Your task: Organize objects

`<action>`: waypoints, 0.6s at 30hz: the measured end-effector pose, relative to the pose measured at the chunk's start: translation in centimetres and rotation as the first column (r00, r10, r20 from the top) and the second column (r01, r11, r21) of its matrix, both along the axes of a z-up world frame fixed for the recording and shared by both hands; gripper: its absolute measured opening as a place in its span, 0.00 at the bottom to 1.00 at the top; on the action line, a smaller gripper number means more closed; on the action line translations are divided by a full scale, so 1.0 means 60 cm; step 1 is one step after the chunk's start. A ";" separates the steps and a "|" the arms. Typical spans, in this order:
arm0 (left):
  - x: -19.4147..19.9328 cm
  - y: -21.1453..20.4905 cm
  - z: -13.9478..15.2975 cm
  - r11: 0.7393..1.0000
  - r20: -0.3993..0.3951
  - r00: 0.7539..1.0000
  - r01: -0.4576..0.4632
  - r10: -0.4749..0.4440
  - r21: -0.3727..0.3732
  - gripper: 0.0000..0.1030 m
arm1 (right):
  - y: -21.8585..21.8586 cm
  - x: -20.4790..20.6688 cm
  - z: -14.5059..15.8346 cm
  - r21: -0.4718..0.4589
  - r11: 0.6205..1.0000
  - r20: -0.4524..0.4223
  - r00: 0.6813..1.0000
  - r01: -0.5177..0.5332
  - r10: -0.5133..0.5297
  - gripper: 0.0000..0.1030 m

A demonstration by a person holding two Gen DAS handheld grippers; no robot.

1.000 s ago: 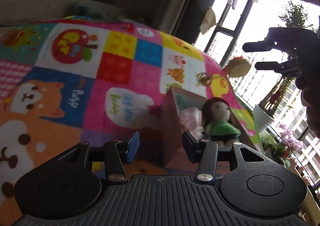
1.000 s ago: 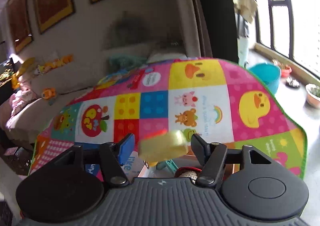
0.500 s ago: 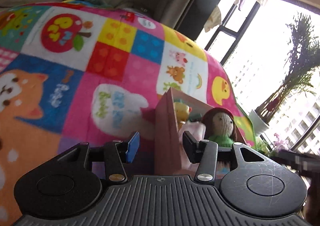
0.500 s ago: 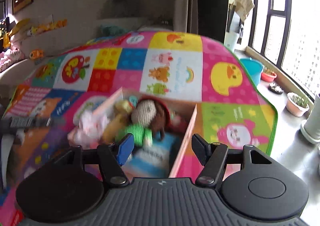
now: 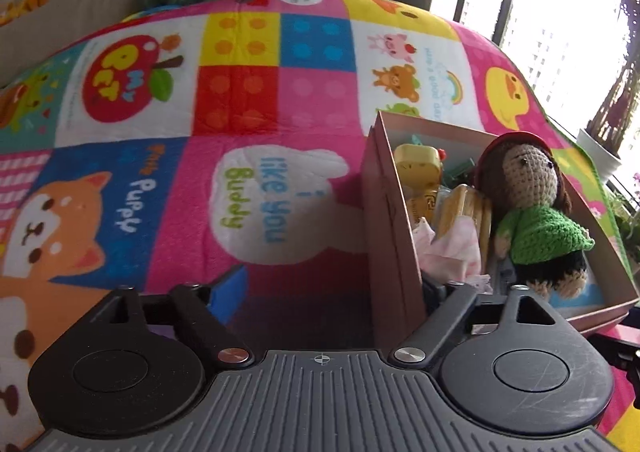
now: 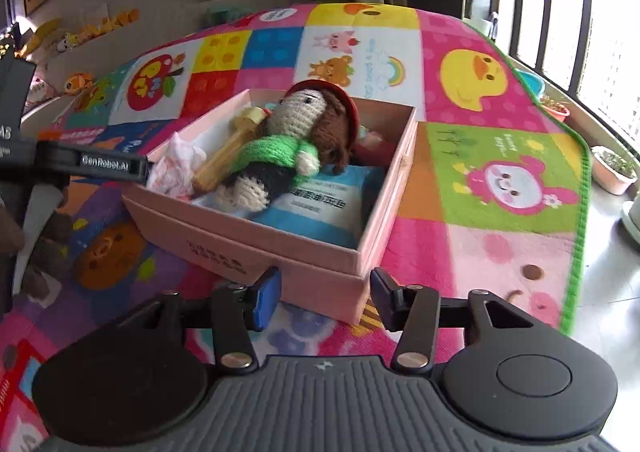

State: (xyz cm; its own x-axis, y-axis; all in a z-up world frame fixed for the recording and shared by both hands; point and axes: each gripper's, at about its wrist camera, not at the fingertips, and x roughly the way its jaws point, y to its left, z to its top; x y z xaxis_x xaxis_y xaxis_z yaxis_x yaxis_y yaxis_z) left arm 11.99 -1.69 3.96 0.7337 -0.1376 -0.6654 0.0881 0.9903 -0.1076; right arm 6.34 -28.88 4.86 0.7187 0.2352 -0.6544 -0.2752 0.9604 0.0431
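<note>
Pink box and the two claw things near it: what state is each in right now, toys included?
Pink box: lid off, on the play mat, filled with toys.
Crochet doll: lying on top of the other things in the box.
Wooden toy: in the box, partly under the doll.
Pink tissue: crumpled in the box's corner.
Left gripper: jaws opening, straddling the box's wall.
Right gripper: jaws closing, near corner of the box between them, not gripped.

Crochet doll in pink box, R gripper closing, empty.
</note>
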 end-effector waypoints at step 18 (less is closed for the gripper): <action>0.023 0.133 -0.019 0.989 0.028 0.991 -0.131 0.133 -0.065 0.98 | 0.152 0.054 -0.015 -0.090 0.995 0.069 0.996 -0.041 0.047 0.53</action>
